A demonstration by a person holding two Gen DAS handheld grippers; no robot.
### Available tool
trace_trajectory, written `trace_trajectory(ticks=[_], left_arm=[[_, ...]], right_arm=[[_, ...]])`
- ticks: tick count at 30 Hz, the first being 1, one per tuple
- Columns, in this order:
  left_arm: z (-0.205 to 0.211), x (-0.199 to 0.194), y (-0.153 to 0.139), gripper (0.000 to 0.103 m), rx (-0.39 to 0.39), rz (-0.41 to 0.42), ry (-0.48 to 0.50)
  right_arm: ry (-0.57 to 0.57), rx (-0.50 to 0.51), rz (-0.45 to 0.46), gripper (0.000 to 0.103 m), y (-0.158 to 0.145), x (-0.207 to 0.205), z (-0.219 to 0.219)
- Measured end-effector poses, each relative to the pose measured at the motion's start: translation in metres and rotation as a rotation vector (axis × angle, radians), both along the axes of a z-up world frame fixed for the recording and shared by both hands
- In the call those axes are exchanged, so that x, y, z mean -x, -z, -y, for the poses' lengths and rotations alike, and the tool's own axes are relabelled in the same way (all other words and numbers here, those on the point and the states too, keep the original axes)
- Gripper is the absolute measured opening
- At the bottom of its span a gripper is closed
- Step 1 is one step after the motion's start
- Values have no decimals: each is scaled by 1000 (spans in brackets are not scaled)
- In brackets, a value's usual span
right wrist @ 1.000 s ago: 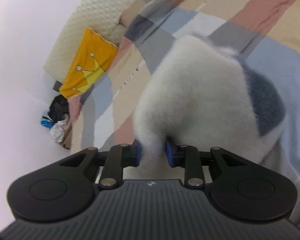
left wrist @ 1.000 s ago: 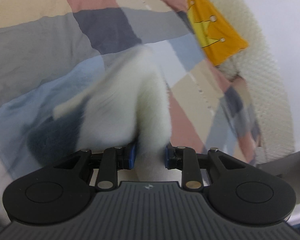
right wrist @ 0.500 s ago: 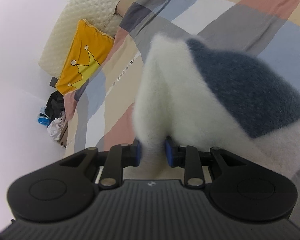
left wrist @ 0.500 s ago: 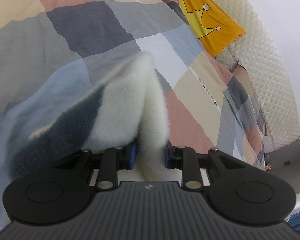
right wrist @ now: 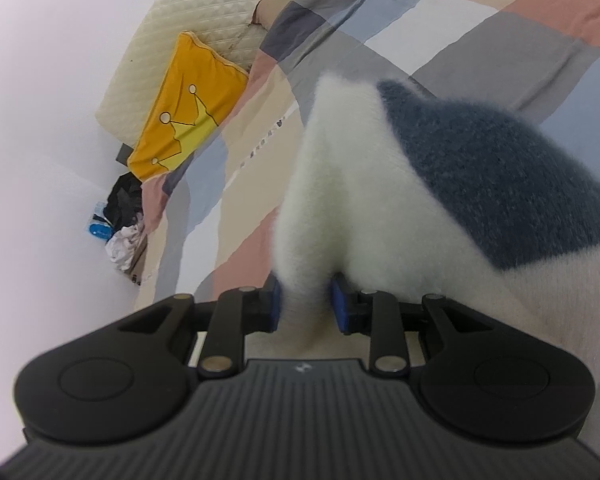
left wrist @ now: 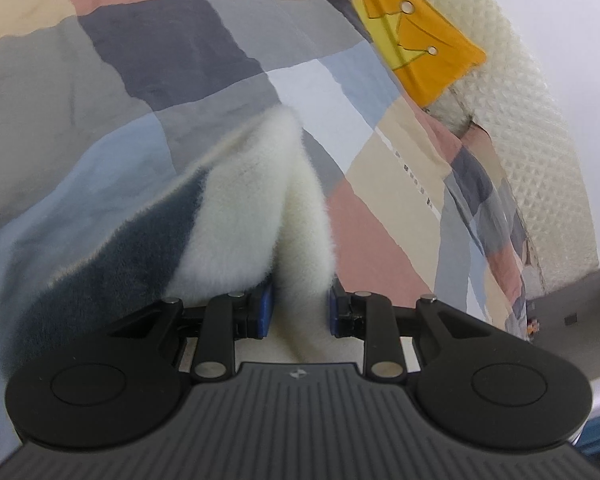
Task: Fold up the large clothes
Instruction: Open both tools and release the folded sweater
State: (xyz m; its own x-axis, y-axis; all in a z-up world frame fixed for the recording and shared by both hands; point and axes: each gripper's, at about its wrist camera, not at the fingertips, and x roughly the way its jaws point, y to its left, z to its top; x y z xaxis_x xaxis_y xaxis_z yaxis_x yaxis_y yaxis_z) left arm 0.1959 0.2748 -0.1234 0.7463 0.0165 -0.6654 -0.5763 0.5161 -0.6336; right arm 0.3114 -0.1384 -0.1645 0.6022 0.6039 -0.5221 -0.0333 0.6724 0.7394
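Over the patchwork bedspread [left wrist: 188, 60], toward its pillow end, a fluffy white sweater [left wrist: 236, 216] with a dark blue patch is bunched into a ridge. Left gripper [left wrist: 300, 312] is clenched on a white fold. Right gripper [right wrist: 306, 306] has another fold between its blue pads, touching both, as its jaws are opening. A yellow pillow [right wrist: 180, 116] (crown print) leans on the quilted headboard [right wrist: 188, 20].

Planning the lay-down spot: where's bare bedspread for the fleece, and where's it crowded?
Free: the patchwork bedspread ahead of the fleece garment, out to the yellow crown pillow. Crowded: the headboard end with that pillow, and the clutter pile on the floor beside the bed. Both grippers have fleece between the jaws; the right's are opening.
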Motion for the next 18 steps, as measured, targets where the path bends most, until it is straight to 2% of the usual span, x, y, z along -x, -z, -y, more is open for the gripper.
trace_trajectory(ticks=[2,4,6,7,9,13,17,18], left_arm=[[2,2,-4,39,-19,-2,30],[5,4,-8,57,-15,14,59],[9,7,-14,68,-17,35,83],[12,8,-18,73,-29,42,95],[23,9,-25,76,-72,47,133],[51,9,-36,76,-226,22,196],[82,-6,-39,76,-466,-60,254],[85,-9,-37,76,-490,-70,256]], right_arm=[[-12,-2,2,36,-3,2,2],[-28,-15,5,45,-7,4,2],[-55,-36,19,69,-11,5,1],[-78,-44,32,74,-14,8,-1],[-117,-43,59,84,-21,12,-7],[-205,23,130,83,-33,18,-23],[-284,166,239,82,-41,23,-39],[-297,214,263,75,-42,23,-42]])
